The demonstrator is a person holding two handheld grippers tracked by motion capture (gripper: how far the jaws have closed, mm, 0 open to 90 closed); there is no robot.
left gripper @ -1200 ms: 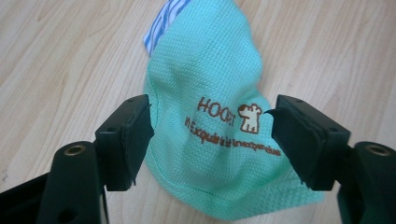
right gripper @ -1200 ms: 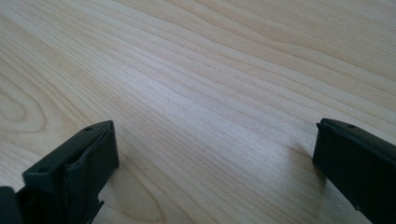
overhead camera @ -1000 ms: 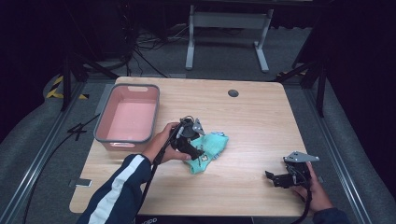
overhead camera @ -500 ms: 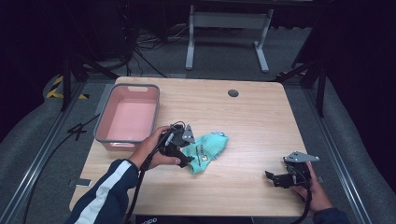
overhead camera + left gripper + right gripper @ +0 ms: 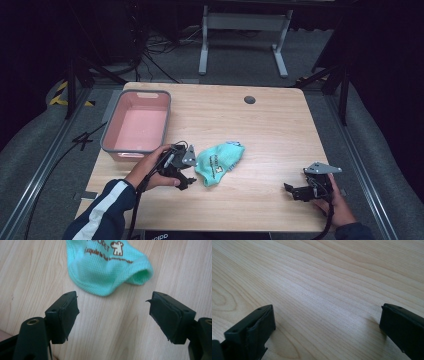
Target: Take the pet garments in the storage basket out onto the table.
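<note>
Since the earlier high view, your left gripper (image 5: 186, 176) has drawn back off the mint-green knitted sock with brown printed lettering and a small dog motif (image 5: 218, 162), toward the front-left of the pale wooden table (image 5: 270, 130), and the sock now lies flatter and free of it; your right gripper (image 5: 296, 191) has stayed where it was near the front-right corner. The sock rests a little left of the table's middle, toward the front edge, just beside the left gripper's tips and well apart from the pink plastic bin with a grey rim (image 5: 136, 148) that sits at the left edge. In the left gripper view the jaws stand wide apart with bare wood between them, and the sock's (image 5: 105, 267) open cuff lies just ahead of the pads (image 5: 68, 315), not touched. In the right gripper view the jaws are also spread wide over empty wood, holding nothing. You appear to be between grips: the sock is let go and not yet retaken. If it is bound for the bin, the next move calls for you to advance the left gripper so one pad slides under the cuff edge, close on a fold of fabric, then lift and carry it to the left.
</note>
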